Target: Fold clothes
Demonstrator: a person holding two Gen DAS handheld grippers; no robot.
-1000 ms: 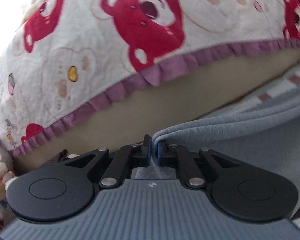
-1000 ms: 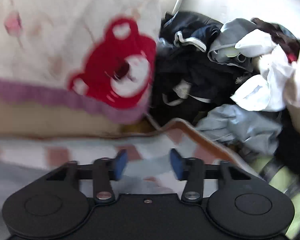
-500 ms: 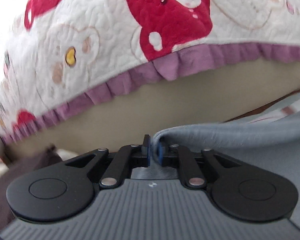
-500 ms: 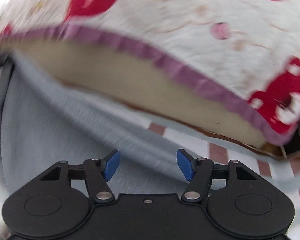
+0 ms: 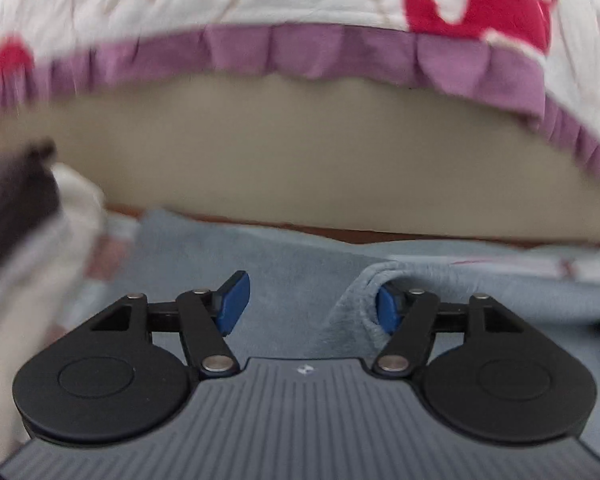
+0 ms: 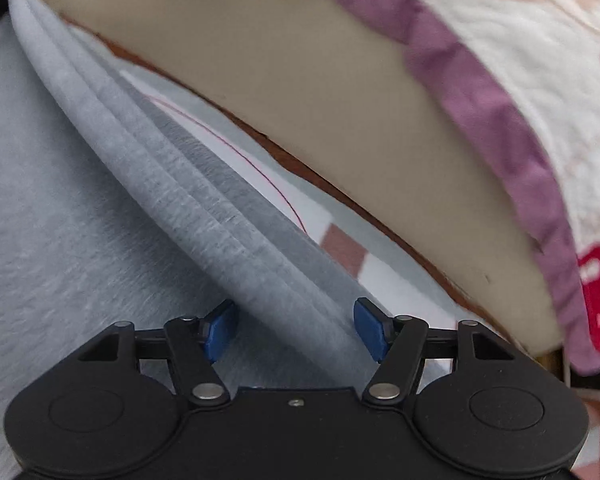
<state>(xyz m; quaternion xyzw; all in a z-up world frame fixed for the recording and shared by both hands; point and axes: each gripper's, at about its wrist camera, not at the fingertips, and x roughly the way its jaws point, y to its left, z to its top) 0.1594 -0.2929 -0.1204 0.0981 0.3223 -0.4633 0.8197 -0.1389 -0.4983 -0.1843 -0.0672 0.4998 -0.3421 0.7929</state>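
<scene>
Right now the soft blue-grey fleece garment [image 5: 284,280] lies spread on a pale checked cover with brown-pink squares [image 6: 344,248], just in front of a beige mattress edge [image 5: 300,160] under a white quilt with red bears and a purple frill [image 5: 300,46]. The left gripper [image 5: 312,304] is opening its jaws; a curled lip of the fleece hangs against its right-hand blue pad [image 5: 386,312] without being pinched. The right gripper [image 6: 296,328] stands spread, with the stacked folded edges of the garment [image 6: 204,200] running between its pads, not pressed. The risk, as I judge it, is that the fleece lip clings to the left pad and drags the fresh fold askew. Closing the right jaws on only some layers could also split the stack.
</scene>
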